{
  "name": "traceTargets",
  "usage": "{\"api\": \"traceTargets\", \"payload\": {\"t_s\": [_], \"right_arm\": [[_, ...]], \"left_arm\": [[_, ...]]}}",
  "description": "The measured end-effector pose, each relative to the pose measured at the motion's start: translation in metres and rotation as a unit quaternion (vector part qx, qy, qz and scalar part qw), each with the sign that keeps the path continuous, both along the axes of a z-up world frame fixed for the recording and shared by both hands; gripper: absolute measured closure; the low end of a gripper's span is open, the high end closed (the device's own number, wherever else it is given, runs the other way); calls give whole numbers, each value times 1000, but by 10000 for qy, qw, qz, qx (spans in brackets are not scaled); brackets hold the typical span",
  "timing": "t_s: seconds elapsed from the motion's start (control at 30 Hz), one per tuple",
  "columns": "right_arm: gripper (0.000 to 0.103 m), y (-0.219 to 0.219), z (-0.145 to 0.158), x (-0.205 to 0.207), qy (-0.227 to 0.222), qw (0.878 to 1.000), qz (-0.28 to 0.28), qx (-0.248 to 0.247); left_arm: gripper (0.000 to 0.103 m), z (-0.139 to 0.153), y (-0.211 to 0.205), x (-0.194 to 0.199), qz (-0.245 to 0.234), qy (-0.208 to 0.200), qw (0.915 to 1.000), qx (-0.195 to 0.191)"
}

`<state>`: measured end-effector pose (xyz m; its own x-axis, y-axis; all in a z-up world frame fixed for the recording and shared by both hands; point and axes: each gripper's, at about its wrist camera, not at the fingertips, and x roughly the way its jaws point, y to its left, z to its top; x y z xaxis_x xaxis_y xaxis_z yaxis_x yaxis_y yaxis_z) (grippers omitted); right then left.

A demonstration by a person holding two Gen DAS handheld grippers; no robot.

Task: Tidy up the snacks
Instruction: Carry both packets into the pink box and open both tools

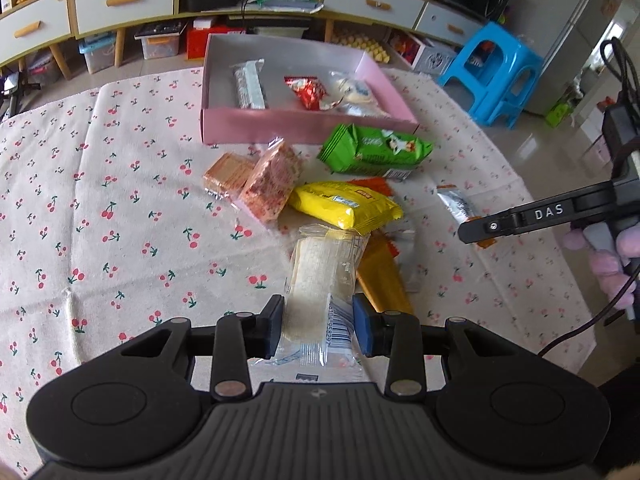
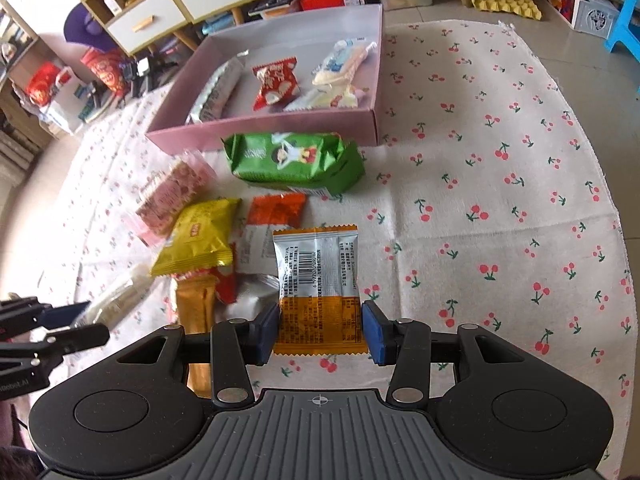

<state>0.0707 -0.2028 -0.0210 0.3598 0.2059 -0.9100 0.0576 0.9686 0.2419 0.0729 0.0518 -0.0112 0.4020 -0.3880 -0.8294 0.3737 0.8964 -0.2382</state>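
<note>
My left gripper [image 1: 320,328] is shut on a clear-wrapped pale cracker packet [image 1: 320,280], held a little above the cloth. My right gripper [image 2: 320,332] is shut on a silver-and-orange packet [image 2: 316,276], gripped across its orange end. Beyond them stands the pink box [image 1: 304,124] [image 2: 260,132], which holds a silver bar [image 1: 250,84], a red packet [image 1: 308,90] and white packets [image 1: 356,92]. On the cloth in front of the box lie a green pack [image 1: 376,150] [image 2: 294,160], a yellow pack [image 1: 344,204] [image 2: 200,236] and pink-wrapped bars [image 1: 270,182] [image 2: 168,196].
An orange packet [image 2: 276,208] and a golden bar [image 2: 198,312] lie among the loose snacks. The cherry-print tablecloth [image 2: 500,200] stretches bare to the right. A blue stool [image 1: 496,76] and low drawer cabinets [image 1: 120,0] stand past the table's far edge.
</note>
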Motion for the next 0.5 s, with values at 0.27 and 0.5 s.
{"api": "traceTargets", "payload": {"t_s": [0.27,0.5], "right_arm": [[60,-2,8,2,-101,9996,-137,233],[60,-5,15,6,-196,9987,-261,391]], "left_arm": [[70,17,5,-2,97,-189,9994,-266],[70,30,8,-3,126,-260,9977,-612]]}}
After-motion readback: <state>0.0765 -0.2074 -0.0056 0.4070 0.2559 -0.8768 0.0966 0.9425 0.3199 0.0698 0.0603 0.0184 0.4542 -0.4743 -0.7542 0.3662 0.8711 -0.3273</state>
